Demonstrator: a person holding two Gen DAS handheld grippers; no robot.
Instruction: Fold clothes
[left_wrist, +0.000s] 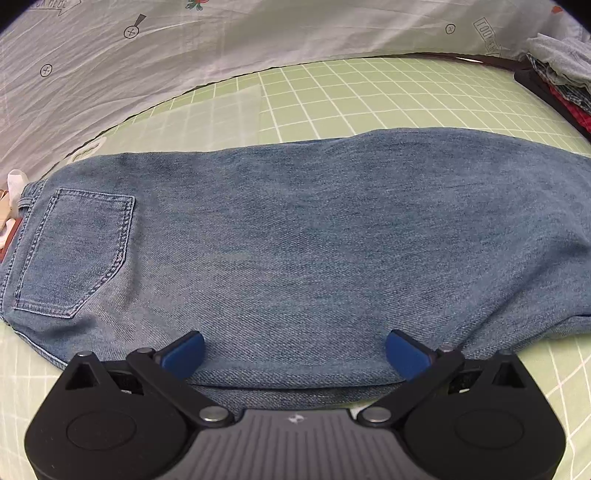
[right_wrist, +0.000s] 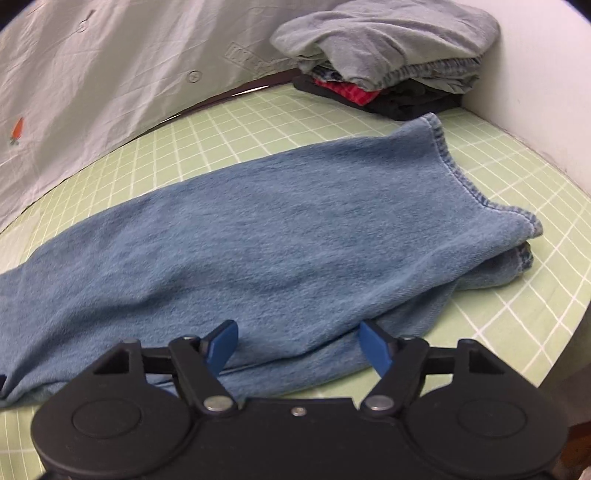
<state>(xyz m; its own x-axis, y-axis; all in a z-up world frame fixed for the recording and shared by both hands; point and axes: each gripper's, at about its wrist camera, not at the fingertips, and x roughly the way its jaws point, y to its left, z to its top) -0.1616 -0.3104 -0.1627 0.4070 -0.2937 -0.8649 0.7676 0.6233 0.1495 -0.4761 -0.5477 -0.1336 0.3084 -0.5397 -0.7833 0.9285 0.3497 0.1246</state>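
A pair of blue jeans (left_wrist: 295, 229) lies folded lengthwise, one leg on the other, across a green gridded mat (left_wrist: 369, 99). Its back pocket (left_wrist: 77, 251) and waistband are at the far left of the left wrist view. My left gripper (left_wrist: 294, 338) is open wide over the jeans' near edge, with denim beneath its blue pads. In the right wrist view the leg end of the jeans (right_wrist: 258, 229) runs to stitched hems (right_wrist: 461, 177) at the right. My right gripper (right_wrist: 298, 326) stands open above the near folded edge, its pads apart over the cloth.
A stack of folded clothes (right_wrist: 388, 48), grey on top with red and black below, sits at the mat's far right corner; the same stack of clothes (left_wrist: 561, 66) shows in the left view. A white printed sheet (right_wrist: 92, 74) hangs behind the mat (right_wrist: 221, 136). A white wall (right_wrist: 546, 92) borders the right.
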